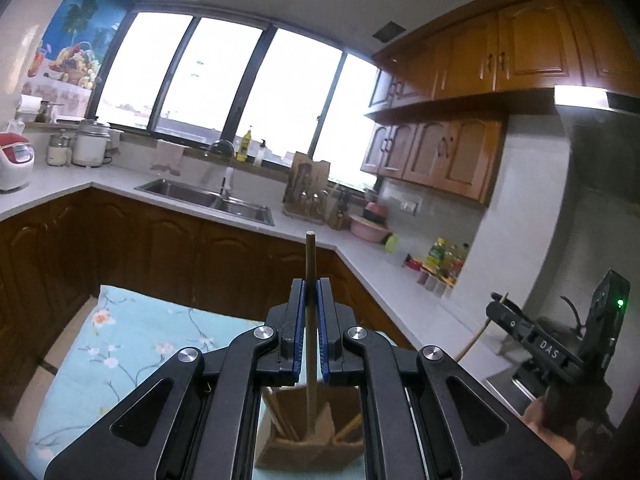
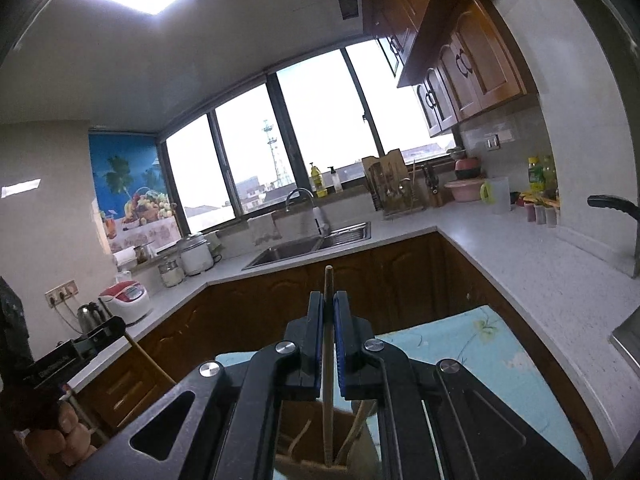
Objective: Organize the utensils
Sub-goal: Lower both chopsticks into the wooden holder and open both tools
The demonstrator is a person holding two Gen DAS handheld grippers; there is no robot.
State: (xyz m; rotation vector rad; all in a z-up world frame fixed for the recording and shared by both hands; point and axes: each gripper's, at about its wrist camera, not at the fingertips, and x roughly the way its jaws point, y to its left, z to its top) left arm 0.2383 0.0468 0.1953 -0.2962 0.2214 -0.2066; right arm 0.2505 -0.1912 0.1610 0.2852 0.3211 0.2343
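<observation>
Kitchen cabinets [image 1: 168,248] of dark wood run around us under a pale counter, with a steel sink [image 1: 208,198] below the wide window [image 1: 240,84] on the far side. Left of the sink stand a white rice cooker [image 1: 91,143] and a red and white cooker [image 1: 14,164]; right of it we see a wooden rack [image 1: 306,188] and a pink bowl [image 1: 368,226].

Near us lies a light blue flowered cloth [image 1: 120,344] on the table, and on it sits a wooden holder [image 1: 308,440] with several sticks leaning inside.

Our left tongs [image 1: 311,296] are clenched on a chopstick [image 1: 310,264]. It stands upright between the blue pads, its top end above the tips and its lower end down in the holder.

Our right tongs [image 2: 329,308] are clenched on a second chopstick [image 2: 329,280], also upright, its lower end reaching into the holder [image 2: 312,452] between other sticks.

From the left view, the right tongs show at the right edge with their stick slanting down below them. From the right view, the left tongs show at the left edge, near a metal kettle [image 2: 89,316].
</observation>
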